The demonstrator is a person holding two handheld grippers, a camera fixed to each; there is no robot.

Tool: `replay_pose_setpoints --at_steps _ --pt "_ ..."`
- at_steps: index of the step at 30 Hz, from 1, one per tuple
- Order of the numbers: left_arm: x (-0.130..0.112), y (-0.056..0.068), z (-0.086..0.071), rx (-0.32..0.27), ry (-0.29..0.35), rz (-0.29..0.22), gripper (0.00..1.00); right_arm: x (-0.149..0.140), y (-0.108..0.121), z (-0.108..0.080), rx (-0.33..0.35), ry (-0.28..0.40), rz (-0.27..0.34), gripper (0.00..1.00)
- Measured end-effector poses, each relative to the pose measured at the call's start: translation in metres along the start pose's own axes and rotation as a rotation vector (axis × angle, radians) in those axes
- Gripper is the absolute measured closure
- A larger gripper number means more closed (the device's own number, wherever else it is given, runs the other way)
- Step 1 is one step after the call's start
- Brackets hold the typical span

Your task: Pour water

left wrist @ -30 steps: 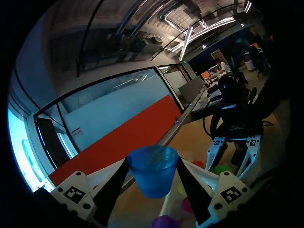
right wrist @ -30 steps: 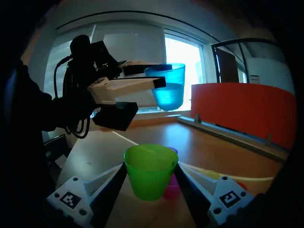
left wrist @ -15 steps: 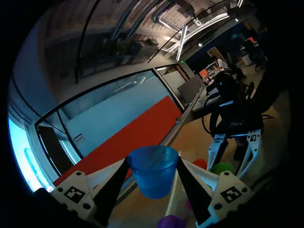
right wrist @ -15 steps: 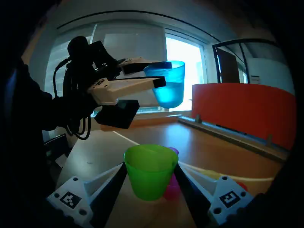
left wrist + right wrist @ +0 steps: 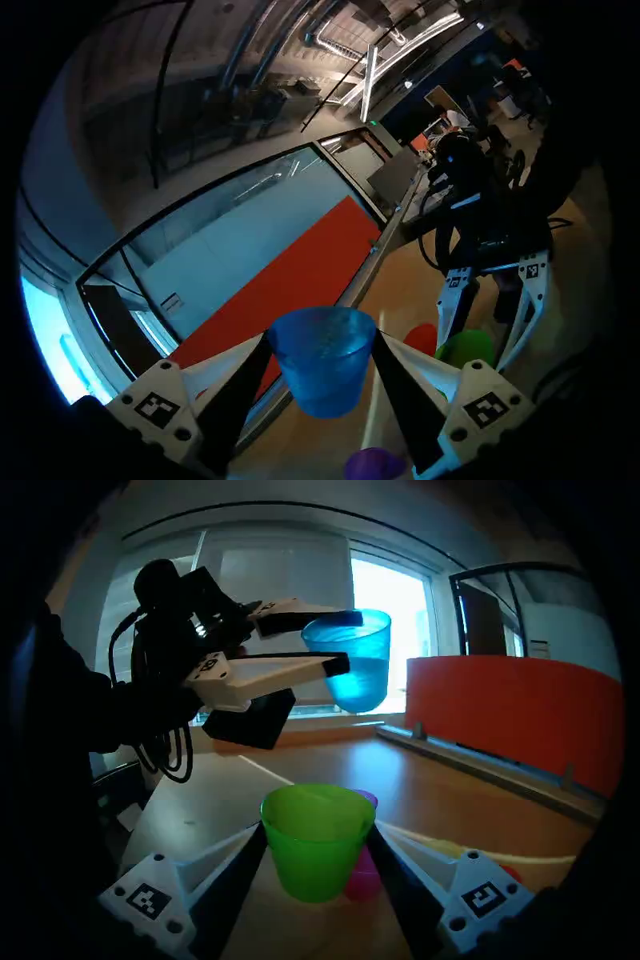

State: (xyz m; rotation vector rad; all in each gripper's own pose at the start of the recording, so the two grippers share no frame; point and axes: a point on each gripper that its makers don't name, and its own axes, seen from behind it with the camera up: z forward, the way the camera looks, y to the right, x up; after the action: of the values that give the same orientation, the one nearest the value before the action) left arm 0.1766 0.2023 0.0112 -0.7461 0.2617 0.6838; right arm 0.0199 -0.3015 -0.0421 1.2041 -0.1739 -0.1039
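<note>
Two grips: left tool [image 5: 322,344] pinches blue cup [image 5: 322,372], right tool [image 5: 318,832] green cup [image 5: 316,856], half-hiding pink cup [image 5: 366,878].

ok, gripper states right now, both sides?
Left gripper: shut on the blue cup, held in the air.
Right gripper: shut on the green cup.

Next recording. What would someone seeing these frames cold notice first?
A translucent blue plastic cup, partly filled with water, hangs high against the bright window in the right gripper view, clamped in the left gripper. Lower, at bottom centre, the right gripper grips a bright green plastic cup. A vivid orange-red panel runs along the wooden table's far edge on the right.
</note>
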Motion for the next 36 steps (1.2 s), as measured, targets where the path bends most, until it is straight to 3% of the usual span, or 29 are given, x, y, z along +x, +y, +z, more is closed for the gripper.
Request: replay_pose_setpoints --at_steps 36 --pt "-0.005 0.011 0.000 -0.015 -0.011 0.131 0.12 0.004 0.002 0.003 0.000 0.008 -0.003 0.10"
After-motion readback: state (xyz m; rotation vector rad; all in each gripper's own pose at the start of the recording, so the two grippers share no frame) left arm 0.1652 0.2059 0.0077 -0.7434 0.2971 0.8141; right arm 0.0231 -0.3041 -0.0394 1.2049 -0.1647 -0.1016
